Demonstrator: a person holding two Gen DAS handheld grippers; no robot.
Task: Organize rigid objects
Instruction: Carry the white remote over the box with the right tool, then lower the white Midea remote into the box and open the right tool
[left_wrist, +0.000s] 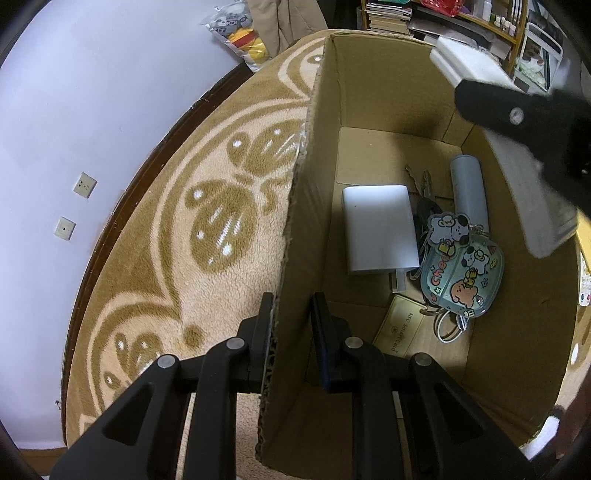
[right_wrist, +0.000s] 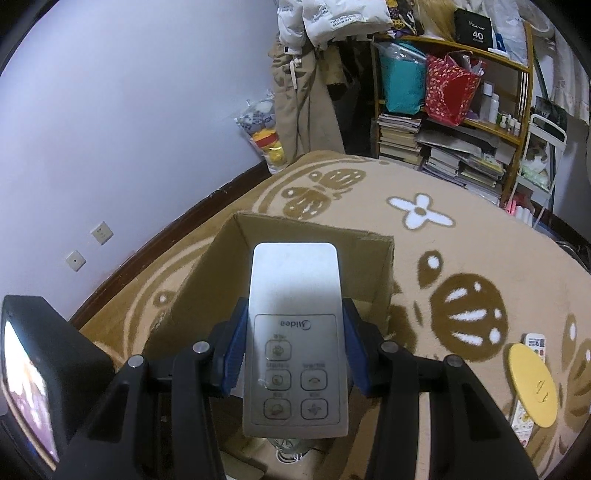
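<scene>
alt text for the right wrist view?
The right tongs grip a white Midea remote by its sides, held above an open cardboard box on a tan patterned rug. A yellow disc and another remote lie on the rug at right.

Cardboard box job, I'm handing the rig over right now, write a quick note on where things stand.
Left gripper: straddles the cardboard box wall, steadying it.
Right gripper: shut on the white remote, held above the open box.
Done, in box: white charger, keys with cartoon keychain, grey tube, NFC card.
Left: lower and release the remote; yellow disc and small remote remain on the rug.
</scene>
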